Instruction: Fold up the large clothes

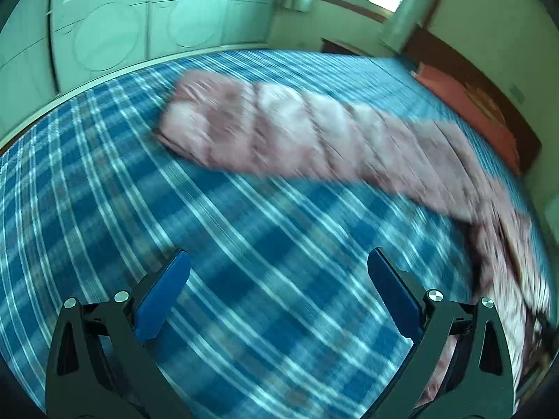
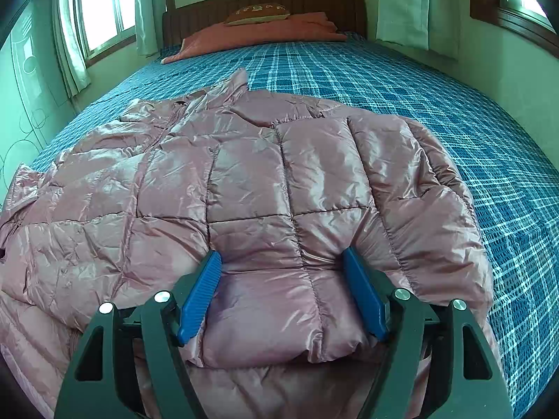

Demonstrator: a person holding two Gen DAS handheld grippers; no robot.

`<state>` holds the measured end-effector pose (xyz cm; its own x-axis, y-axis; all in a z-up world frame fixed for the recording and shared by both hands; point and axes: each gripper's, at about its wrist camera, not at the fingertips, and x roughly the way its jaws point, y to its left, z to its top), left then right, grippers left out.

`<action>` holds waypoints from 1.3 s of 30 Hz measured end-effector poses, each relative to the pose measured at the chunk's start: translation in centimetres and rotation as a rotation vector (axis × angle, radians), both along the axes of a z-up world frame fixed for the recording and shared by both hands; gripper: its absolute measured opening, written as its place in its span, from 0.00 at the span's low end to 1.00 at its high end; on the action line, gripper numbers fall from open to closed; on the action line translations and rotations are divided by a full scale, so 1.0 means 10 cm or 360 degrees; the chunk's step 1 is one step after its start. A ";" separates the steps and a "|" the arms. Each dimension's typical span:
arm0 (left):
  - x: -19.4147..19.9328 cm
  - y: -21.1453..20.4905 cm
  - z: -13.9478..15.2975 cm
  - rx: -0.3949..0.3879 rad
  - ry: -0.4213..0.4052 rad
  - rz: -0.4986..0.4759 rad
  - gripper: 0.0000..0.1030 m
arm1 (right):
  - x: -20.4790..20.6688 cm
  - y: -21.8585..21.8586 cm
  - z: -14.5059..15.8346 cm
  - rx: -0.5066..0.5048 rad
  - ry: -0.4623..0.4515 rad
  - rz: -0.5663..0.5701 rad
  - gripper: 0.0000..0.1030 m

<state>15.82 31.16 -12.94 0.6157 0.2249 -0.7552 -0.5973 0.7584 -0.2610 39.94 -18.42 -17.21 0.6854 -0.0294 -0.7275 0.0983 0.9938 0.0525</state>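
A shiny pink quilted puffer jacket (image 2: 244, 181) lies spread on a bed with a blue plaid cover (image 2: 419, 87). One sleeve is folded across the body. My right gripper (image 2: 283, 262) is open, its blue pads (image 2: 201, 293) straddling the folded sleeve's cuff end without pinching it. In the blurred left wrist view, the other sleeve (image 1: 279, 129) stretches out flat over the plaid cover (image 1: 244, 244) toward the jacket body (image 1: 506, 262) at the right. My left gripper (image 1: 277, 262) is open and empty above bare cover, short of that sleeve.
An orange pillow (image 2: 258, 33) with a small brown cushion (image 2: 258, 14) lies at the wooden headboard (image 2: 265, 1). Windows with curtains (image 2: 101, 10) flank the bed. A pale wardrobe (image 1: 139, 17) stands beyond the bed's far edge in the left wrist view.
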 end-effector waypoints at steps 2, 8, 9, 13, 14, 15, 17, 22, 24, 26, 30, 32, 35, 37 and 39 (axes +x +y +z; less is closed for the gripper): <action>0.02 0.20 0.00 -0.0027 -0.0044 0.0081 0.95 | 0.00 0.00 0.00 -0.0001 -0.0001 0.0000 0.70; 0.11 0.75 -0.02 -0.0224 -0.0290 0.0291 0.82 | -0.01 0.01 0.01 -0.0008 -0.0003 -0.0001 0.70; 0.15 0.80 -0.02 -0.0223 -0.0302 0.0308 0.78 | -0.01 0.01 0.01 -0.0008 -0.0003 -0.0001 0.70; 0.29 0.91 -0.04 -0.0265 -0.0340 0.0308 0.67 | -0.01 0.01 0.01 -0.0009 -0.0004 -0.0001 0.70; 0.31 0.92 -0.03 -0.0261 -0.0349 0.0315 0.67 | -0.01 0.01 0.01 -0.0009 -0.0004 -0.0001 0.70; 0.31 0.91 -0.03 -0.0252 -0.0355 0.0317 0.66 | -0.01 0.02 0.01 -0.0010 -0.0004 -0.0002 0.70; 0.40 0.92 -0.04 -0.0213 -0.0333 0.0325 0.57 | -0.01 0.02 0.01 -0.0009 -0.0004 -0.0002 0.70; 0.91 0.97 -0.02 -0.0220 -0.0344 0.0262 0.13 | -0.01 0.02 0.01 -0.0010 -0.0005 -0.0003 0.70; 1.03 0.92 0.06 -0.0160 -0.0324 0.0240 0.09 | -0.01 0.02 0.01 -0.0011 -0.0004 -0.0003 0.70; 1.20 0.78 0.22 -0.0089 -0.0342 0.0176 0.08 | -0.01 0.02 0.01 -0.0011 -0.0005 -0.0003 0.70; 1.54 0.33 0.58 0.0006 -0.0433 -0.0017 0.07 | -0.01 0.01 0.01 -0.0010 -0.0005 -0.0003 0.70; 1.78 -0.02 0.77 0.0049 -0.0470 -0.0159 0.07 | -0.01 0.02 0.01 -0.0012 -0.0005 -0.0004 0.70; 2.20 -0.63 0.98 0.0092 -0.0497 -0.0396 0.07 | -0.01 0.02 0.01 -0.0010 -0.0006 -0.0005 0.70; 2.42 -1.00 1.06 0.0125 -0.0501 -0.0521 0.07 | -0.01 0.01 0.01 -0.0008 -0.0007 -0.0005 0.70; 2.70 -1.49 1.10 0.0148 -0.0484 -0.0674 0.07 | 0.00 0.00 0.01 -0.0005 -0.0007 -0.0004 0.70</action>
